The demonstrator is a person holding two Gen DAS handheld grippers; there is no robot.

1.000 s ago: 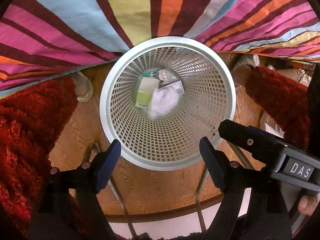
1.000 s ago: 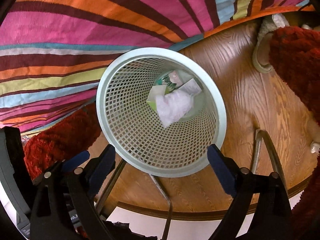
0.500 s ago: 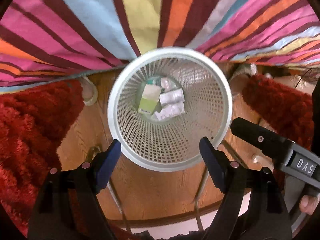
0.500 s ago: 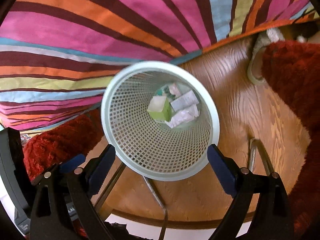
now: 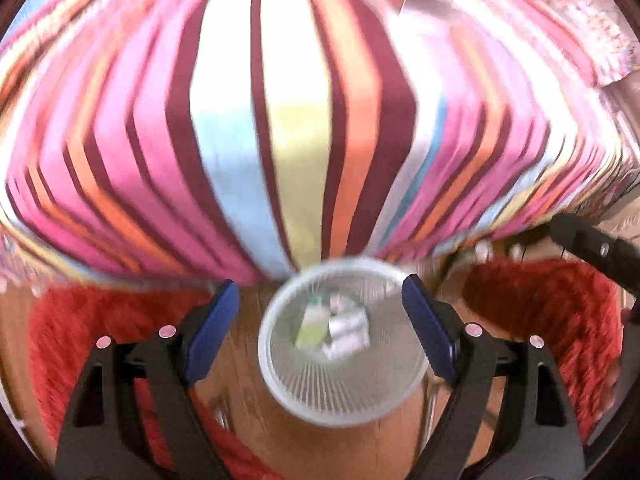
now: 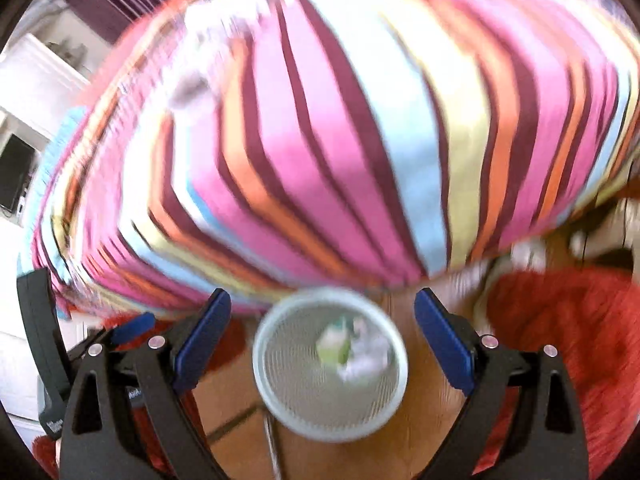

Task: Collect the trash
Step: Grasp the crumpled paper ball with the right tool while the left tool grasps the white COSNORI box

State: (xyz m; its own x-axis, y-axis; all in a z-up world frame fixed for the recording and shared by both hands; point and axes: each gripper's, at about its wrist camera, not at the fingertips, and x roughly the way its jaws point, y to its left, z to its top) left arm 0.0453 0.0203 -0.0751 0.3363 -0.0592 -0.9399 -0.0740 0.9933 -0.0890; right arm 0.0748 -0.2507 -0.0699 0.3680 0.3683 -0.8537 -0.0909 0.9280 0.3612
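A white mesh wastebasket (image 5: 304,390) stands on the wooden floor below both grippers; it also shows in the right wrist view (image 6: 296,392). Inside lie crumpled white paper (image 5: 346,336) and a green-and-white wrapper (image 5: 310,326), seen too in the right wrist view (image 6: 334,346). My left gripper (image 5: 320,326) is open and empty, well above the basket. My right gripper (image 6: 322,340) is open and empty, also high above it. Both views are motion-blurred.
A bed with a striped pink, orange, blue and maroon cover (image 5: 304,120) fills the upper half of both views (image 6: 340,140). Red shaggy rugs (image 5: 552,312) lie left and right of the basket. White furniture (image 6: 36,92) stands at far left.
Both grippers have risen away from the basket, which now looks much smaller and lower in the views. More of the striped bed has come into view. Jaws stay open.
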